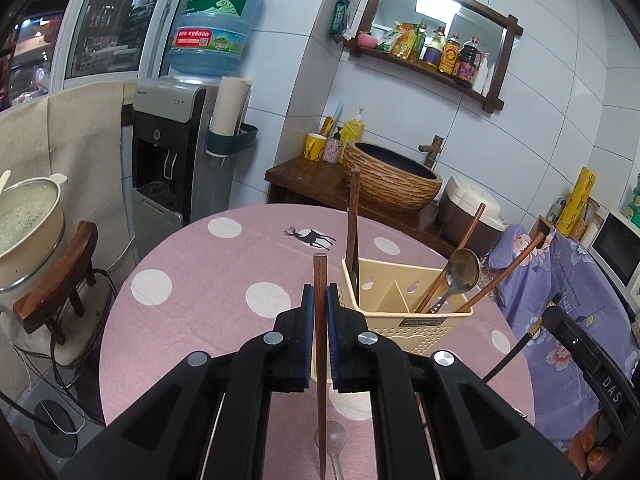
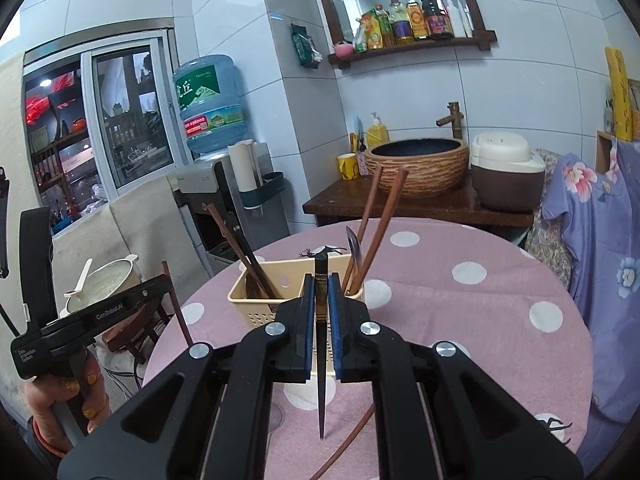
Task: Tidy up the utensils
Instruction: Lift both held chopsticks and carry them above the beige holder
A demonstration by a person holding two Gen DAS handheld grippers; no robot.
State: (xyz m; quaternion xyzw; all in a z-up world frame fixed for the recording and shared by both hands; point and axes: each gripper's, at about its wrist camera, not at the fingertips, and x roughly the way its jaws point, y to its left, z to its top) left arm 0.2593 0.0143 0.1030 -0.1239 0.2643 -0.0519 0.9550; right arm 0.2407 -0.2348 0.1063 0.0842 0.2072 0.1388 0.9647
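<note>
Tabletop [image 1: 200, 264], round and draped in a pink cloth with white dots and a deer print, fills the middle of both views. Near its centre stands a cream plastic utensil caddy [image 1: 404, 312] with perforated walls and inner dividers. One compartment holds a metal spoon [image 1: 460, 272] and two leaning brown wooden chopsticks [image 1: 516, 264]; the compartment at the other end holds further dark wooden chopsticks [image 1: 352, 216], standing almost upright.

The left hand-held gripper [image 1: 320, 300], black with blue pads, is clamped on a single brown wooden chopstick [image 1: 320, 344], which stands nearly vertical between the pads, above the tabletop and just beside the caddy. In the right wrist view a hand [image 2: 68, 400] with painted nails grips its handle at the left edge.

The right hand-held gripper [image 2: 321, 300] is clamped on a dark, black-tipped chopstick [image 2: 321, 360] with a patterned band, held upright with its tapered point down, in front of the caddy. Another thin brown wooden chopstick [image 2: 344, 444] shows below this gripper.

A clear plastic spoon [image 1: 334, 440] lies on the cloth beneath the left gripper.
</note>
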